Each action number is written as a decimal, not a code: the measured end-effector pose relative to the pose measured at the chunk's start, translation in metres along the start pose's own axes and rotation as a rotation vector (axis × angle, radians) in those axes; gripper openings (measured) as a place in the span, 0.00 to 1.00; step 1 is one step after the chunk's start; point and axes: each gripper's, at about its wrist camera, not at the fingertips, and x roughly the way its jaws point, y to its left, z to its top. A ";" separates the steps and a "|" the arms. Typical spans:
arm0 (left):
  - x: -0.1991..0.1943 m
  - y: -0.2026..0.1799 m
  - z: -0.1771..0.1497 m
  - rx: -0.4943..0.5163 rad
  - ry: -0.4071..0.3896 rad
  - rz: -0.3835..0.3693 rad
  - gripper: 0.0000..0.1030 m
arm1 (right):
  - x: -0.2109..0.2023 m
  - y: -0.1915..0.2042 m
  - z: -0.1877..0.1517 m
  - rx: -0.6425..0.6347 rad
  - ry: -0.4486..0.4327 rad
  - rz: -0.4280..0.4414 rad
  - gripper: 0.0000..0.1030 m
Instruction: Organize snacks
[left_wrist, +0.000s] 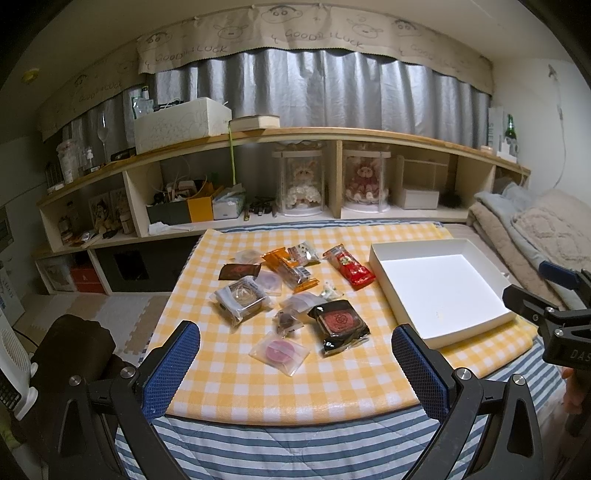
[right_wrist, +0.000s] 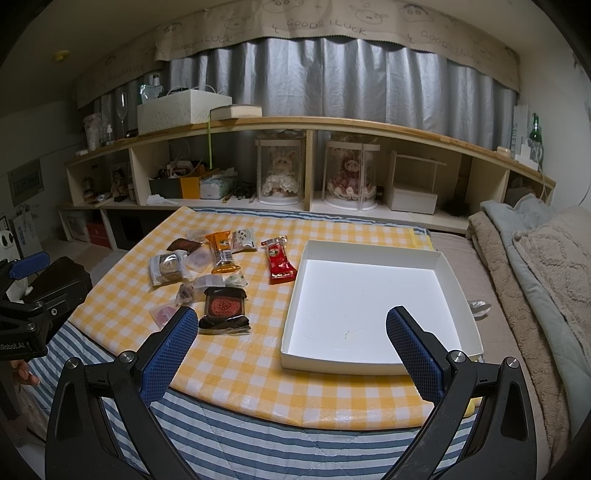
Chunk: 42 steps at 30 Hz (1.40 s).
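The snacks (left_wrist: 284, 295), a loose scatter of wrapped packets including a red sachet (left_wrist: 349, 266) and a dark-wrapped cake (left_wrist: 338, 325), all lie on the yellow-checked table (left_wrist: 258, 384) just left of the white box (left_wrist: 436, 325). Nothing has been sorted yet, as the box holds nothing at all, so the whole job looks to be ahead. The left tongs (left_wrist: 295, 354) and right tongs (right_wrist: 291, 339) both hang spread wide with nothing between their pads, short of the near table edge.
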 end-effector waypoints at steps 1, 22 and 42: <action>0.000 0.000 0.000 -0.001 0.000 0.000 1.00 | 0.000 0.000 0.000 0.000 0.000 0.000 1.00; -0.010 0.006 0.011 -0.029 -0.025 -0.010 1.00 | -0.004 0.003 0.005 -0.015 -0.038 -0.006 1.00; 0.086 0.039 0.069 -0.120 0.014 0.082 1.00 | 0.077 0.027 0.068 0.021 0.038 0.082 1.00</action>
